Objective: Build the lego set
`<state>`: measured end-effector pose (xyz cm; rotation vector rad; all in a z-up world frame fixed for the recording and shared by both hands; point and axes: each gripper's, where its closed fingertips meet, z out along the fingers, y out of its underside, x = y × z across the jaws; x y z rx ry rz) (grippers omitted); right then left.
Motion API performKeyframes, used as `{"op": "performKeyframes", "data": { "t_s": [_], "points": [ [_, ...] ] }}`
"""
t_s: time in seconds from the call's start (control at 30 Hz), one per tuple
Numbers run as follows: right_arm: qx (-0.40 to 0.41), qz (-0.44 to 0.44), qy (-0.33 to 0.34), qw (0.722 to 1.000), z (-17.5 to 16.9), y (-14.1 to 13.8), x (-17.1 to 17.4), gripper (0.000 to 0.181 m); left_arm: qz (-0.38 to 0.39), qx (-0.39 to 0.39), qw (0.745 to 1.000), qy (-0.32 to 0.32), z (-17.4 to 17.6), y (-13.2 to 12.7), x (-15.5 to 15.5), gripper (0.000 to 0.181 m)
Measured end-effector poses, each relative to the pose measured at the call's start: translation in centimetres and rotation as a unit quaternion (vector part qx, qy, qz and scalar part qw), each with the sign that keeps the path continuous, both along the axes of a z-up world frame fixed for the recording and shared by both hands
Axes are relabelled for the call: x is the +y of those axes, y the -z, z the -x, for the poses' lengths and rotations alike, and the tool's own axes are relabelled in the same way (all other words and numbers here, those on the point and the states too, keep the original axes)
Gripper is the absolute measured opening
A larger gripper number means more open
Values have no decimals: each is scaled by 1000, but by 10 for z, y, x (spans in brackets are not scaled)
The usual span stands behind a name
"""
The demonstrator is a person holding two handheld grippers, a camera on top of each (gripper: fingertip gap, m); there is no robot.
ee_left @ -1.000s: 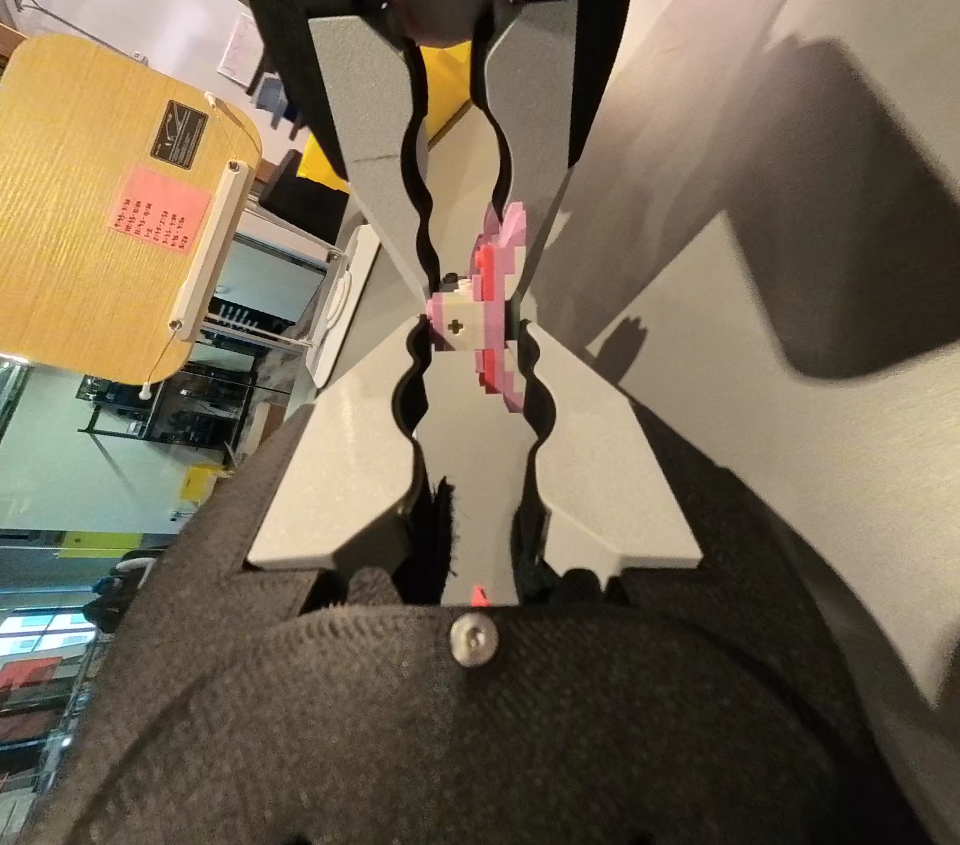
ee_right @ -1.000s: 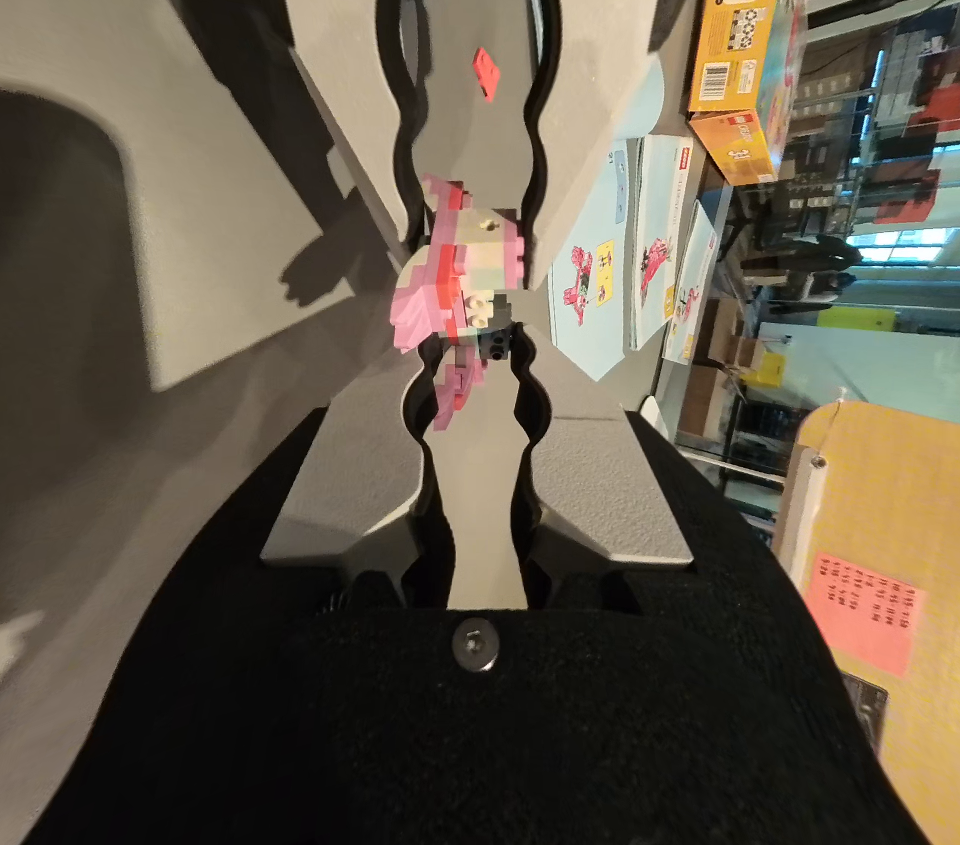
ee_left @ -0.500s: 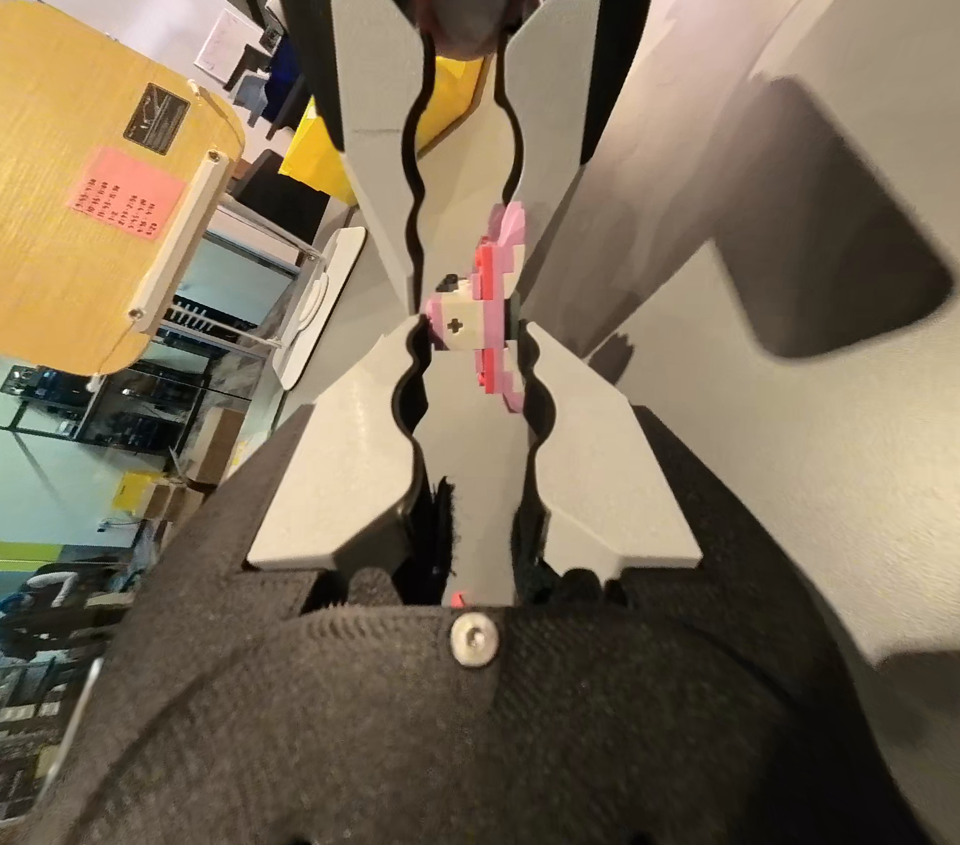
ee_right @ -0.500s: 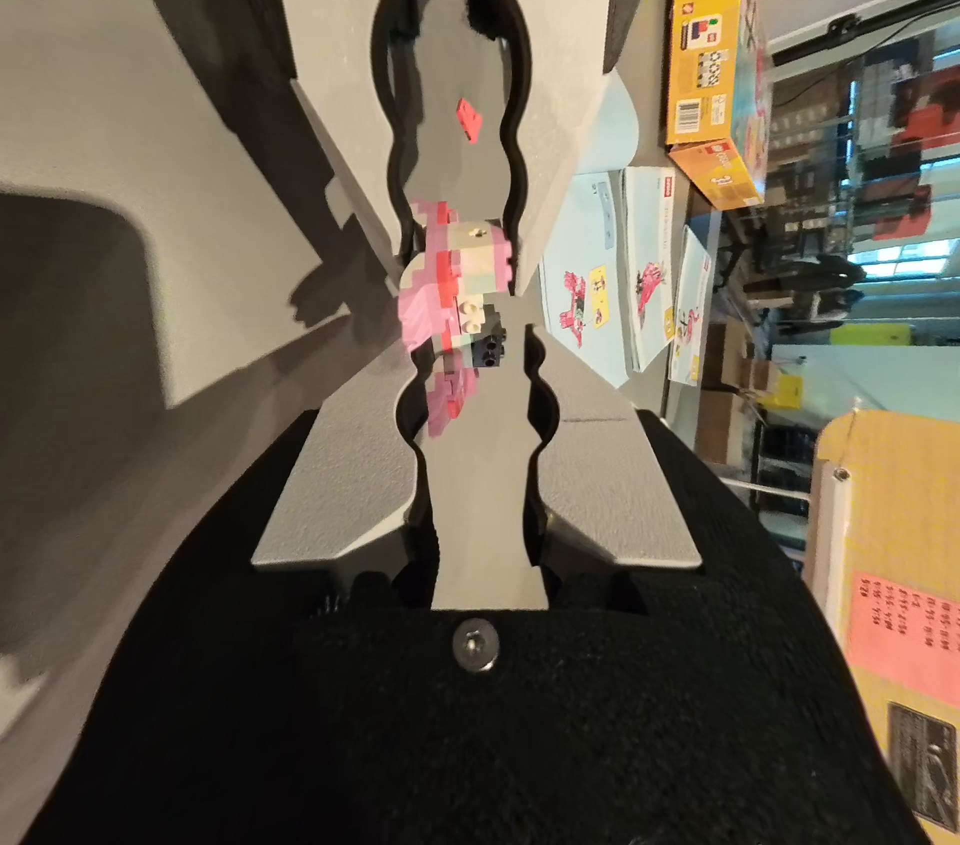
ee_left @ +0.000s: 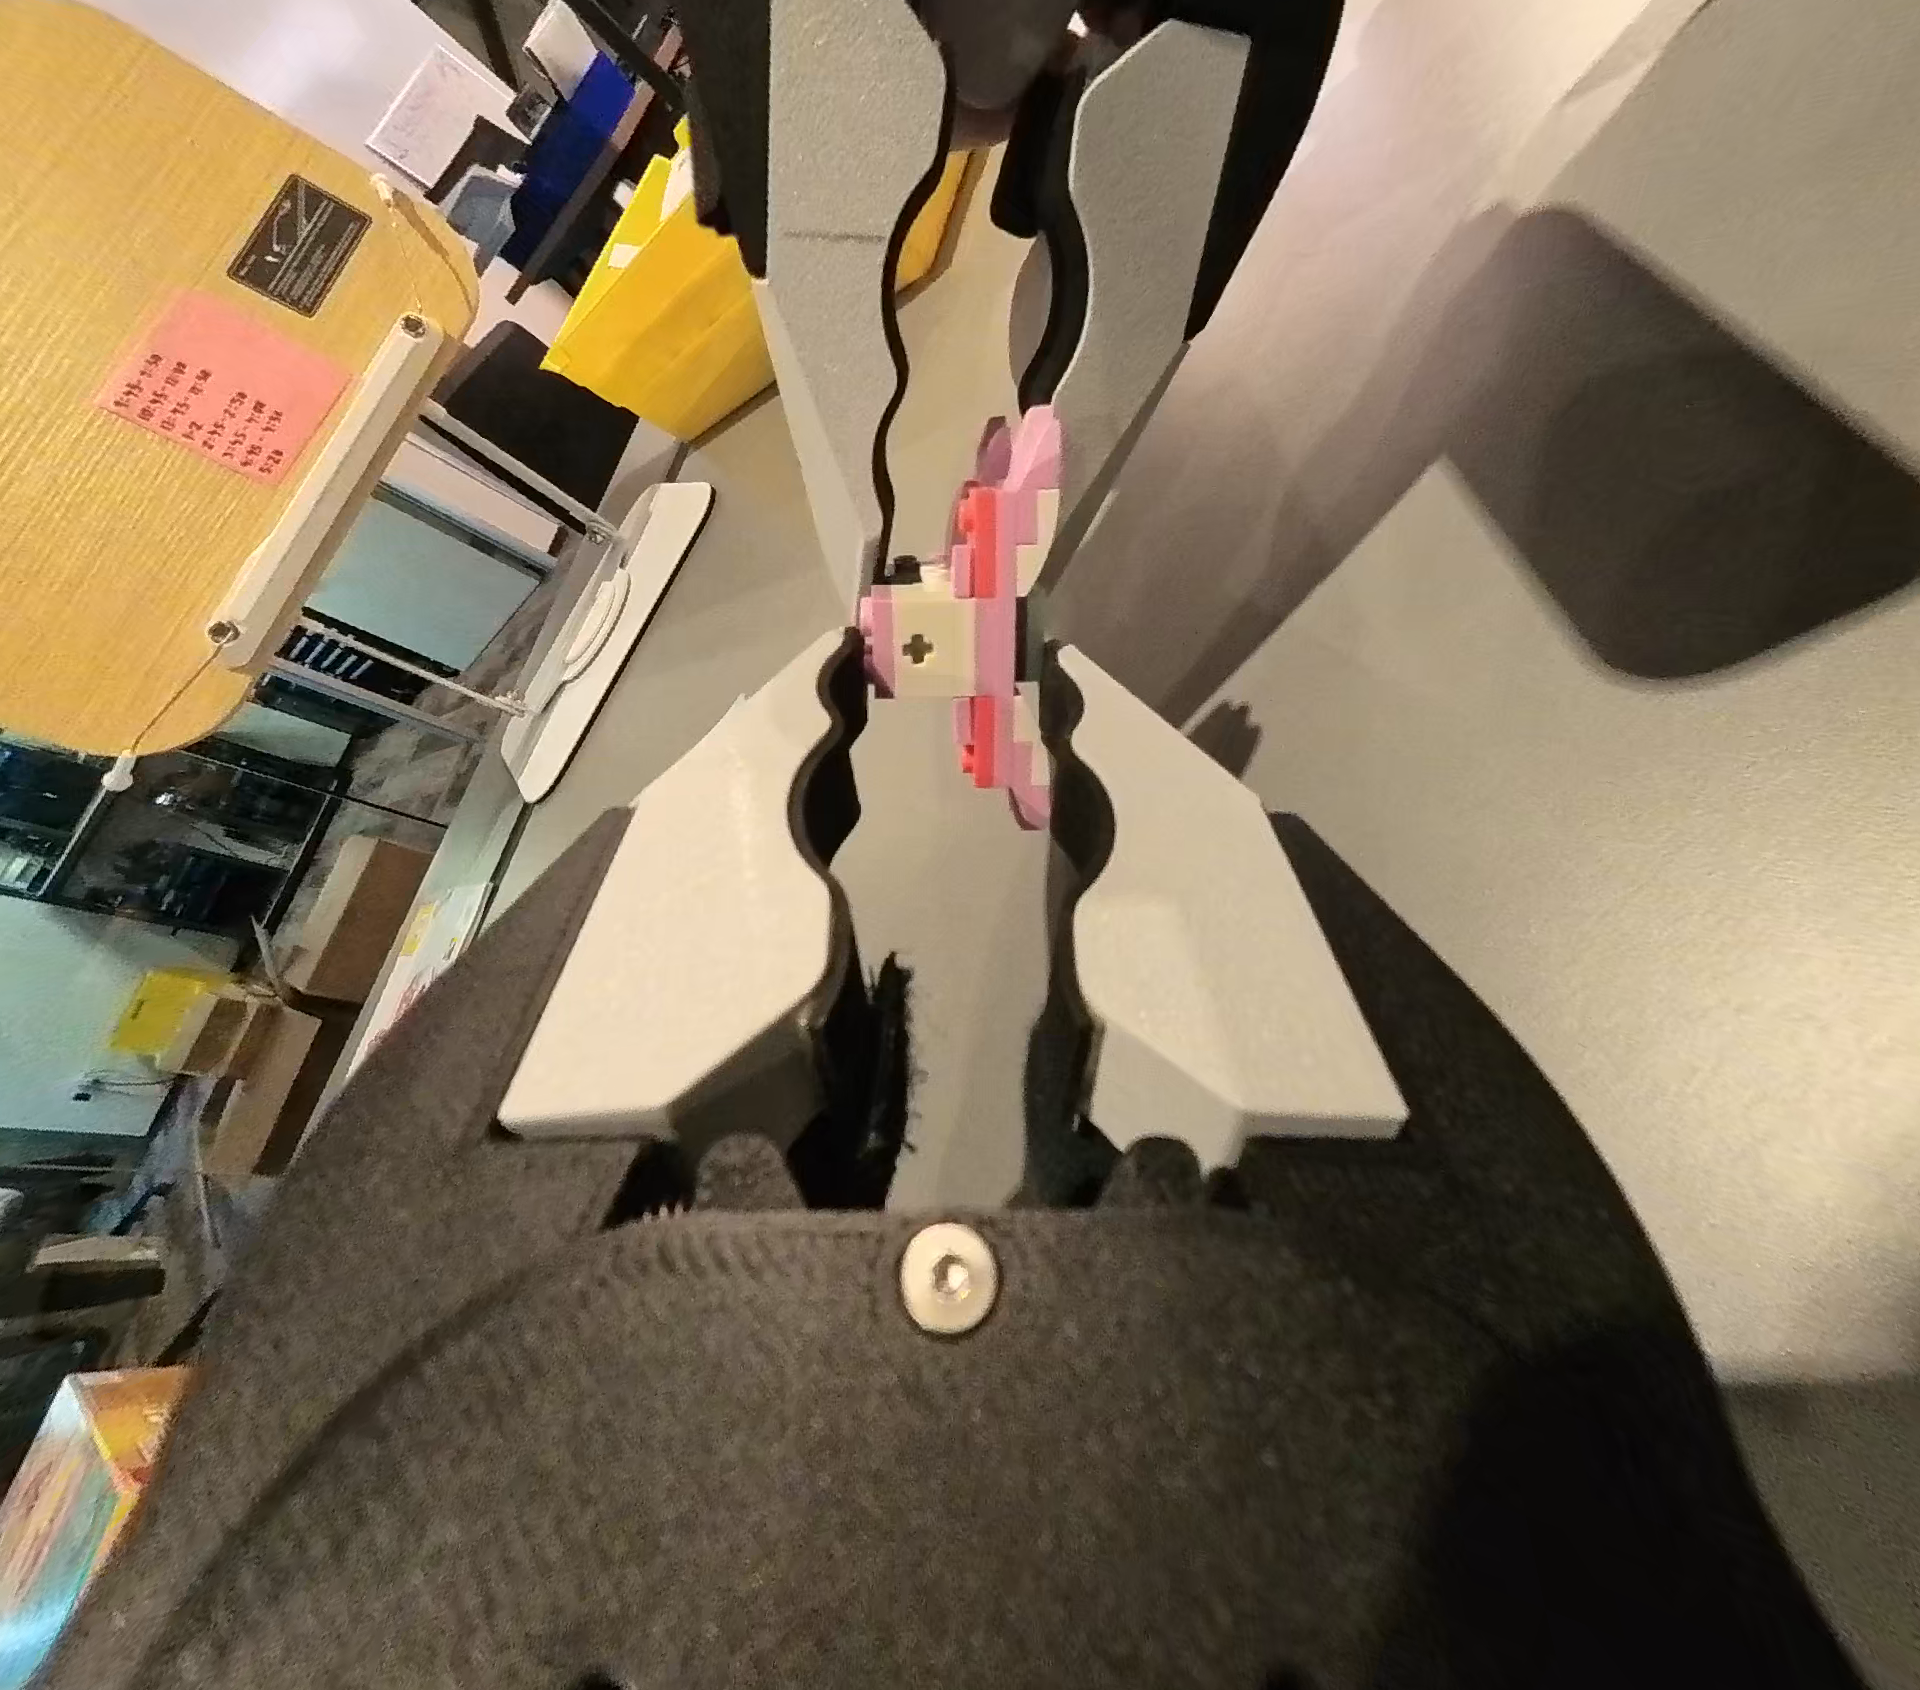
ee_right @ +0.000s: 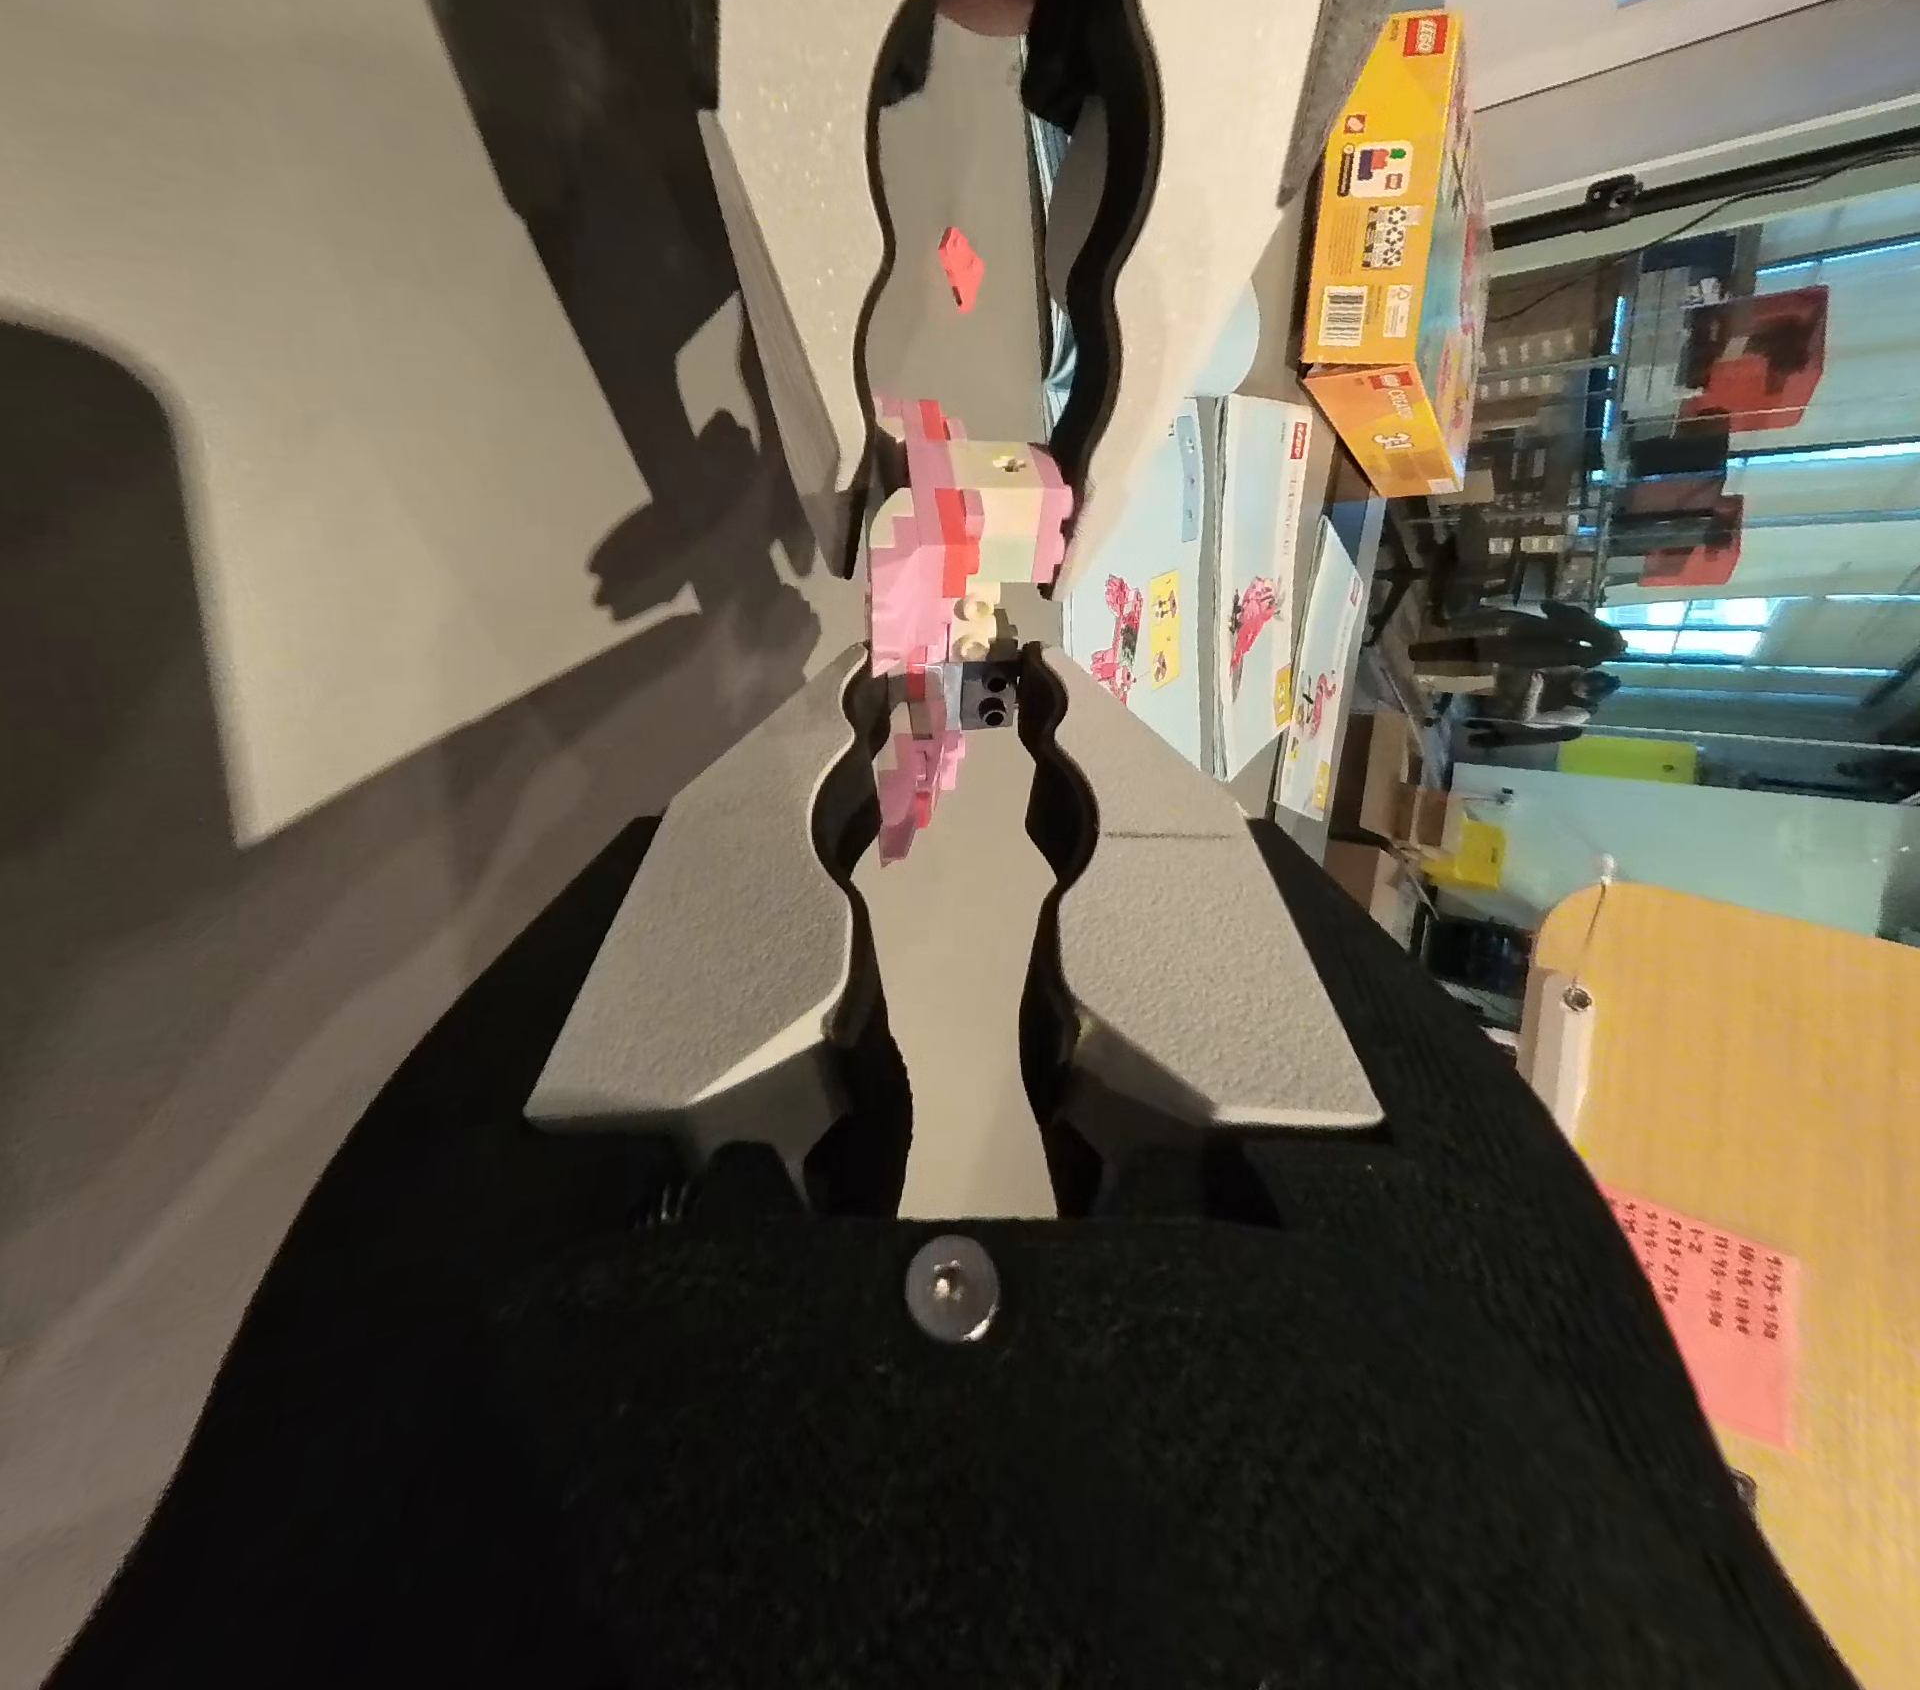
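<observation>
Gripping the pink lego model [ee_left: 961, 643] [ee_right: 961, 549] tip to tip between left gripper [ee_left: 951, 648] and right gripper [ee_right: 951, 664], both clamped on it.

Both wrist views rolled sideways, looking along own jaws, head-on at each other, very close. Shared between them: the pink brick model [ee_left: 961, 638] [ee_right: 961, 539], the grey bench [ee_left: 1558, 809] [ee_right: 312, 497], and the wooden panel [ee_left: 135, 352] [ee_right: 1745, 1069] behind.
</observation>
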<state>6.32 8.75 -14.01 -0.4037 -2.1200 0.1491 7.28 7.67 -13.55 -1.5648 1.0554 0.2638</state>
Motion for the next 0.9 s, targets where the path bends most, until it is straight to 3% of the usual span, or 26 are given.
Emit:
{"op": "performKeyframes", "data": {
  "t_s": [0.2,0.27,0.4,0.57,0.7,0.77,0.8,0.83,0.9],
  "points": [
    [10,72,28,997,5,2,1,26,9,-5,1000,-3,5,1,1,32],
    [3,82,37,996,6,4,2,40,10,-10,1000,1,5,1,0,32],
    [5,62,23,998,7,4,1,26,7,-10,1000,10,3,0,-2,32],
    [-1,40,15,999,5,7,0,24,6,3,1000,16,1,3,-4,32],
    [-25,113,15,993,1,13,-6,29,18,10,999,30,-1,9,-7,33],
    [-53,222,29,973,-2,10,-10,91,23,25,999,36,1,11,-9,32],
    [-82,291,45,952,-5,8,-11,111,25,31,998,43,1,13,-11,32],
    [-116,365,45,923,-9,5,-14,106,26,32,998,52,0,14,-13,32],
    [-160,503,10,850,-19,-12,-23,74,28,32,996,78,-6,15,-19,32]
  ]
}}
